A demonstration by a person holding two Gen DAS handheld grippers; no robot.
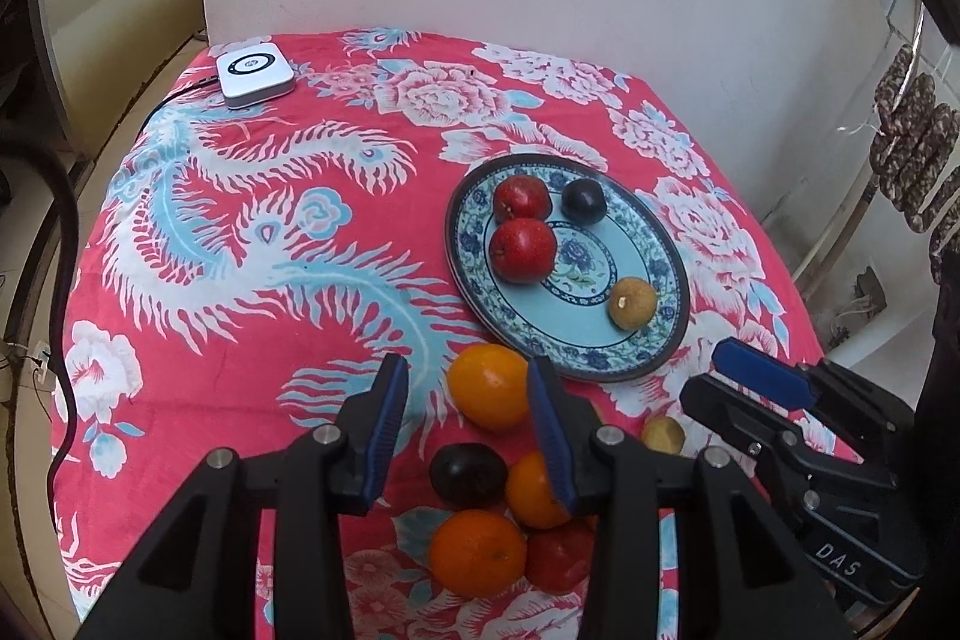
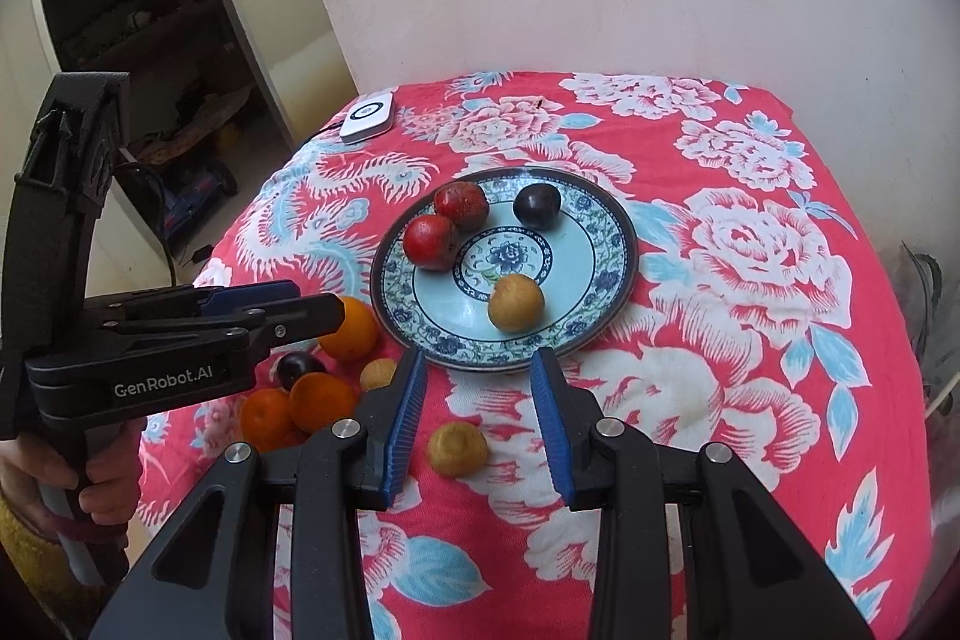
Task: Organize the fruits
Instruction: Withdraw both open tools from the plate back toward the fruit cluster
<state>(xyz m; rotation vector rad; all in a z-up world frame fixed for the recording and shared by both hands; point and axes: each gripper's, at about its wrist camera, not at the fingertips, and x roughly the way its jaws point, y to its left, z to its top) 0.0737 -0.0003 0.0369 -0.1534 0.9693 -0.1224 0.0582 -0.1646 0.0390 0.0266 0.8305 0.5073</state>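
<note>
Left claw [image 1: 468, 418] part-open, empty, over orange [image 1: 489, 385]: firm, round, rolls; grip across middle. Right claw [image 2: 480, 415] part-open, empty, above small yellow fruit [image 2: 457, 449], probably soft.

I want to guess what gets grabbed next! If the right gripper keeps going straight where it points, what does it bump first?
Probably the small yellow-brown fruit on the tablecloth, lying between the right gripper's open fingers. Depth is hard to judge.
</note>
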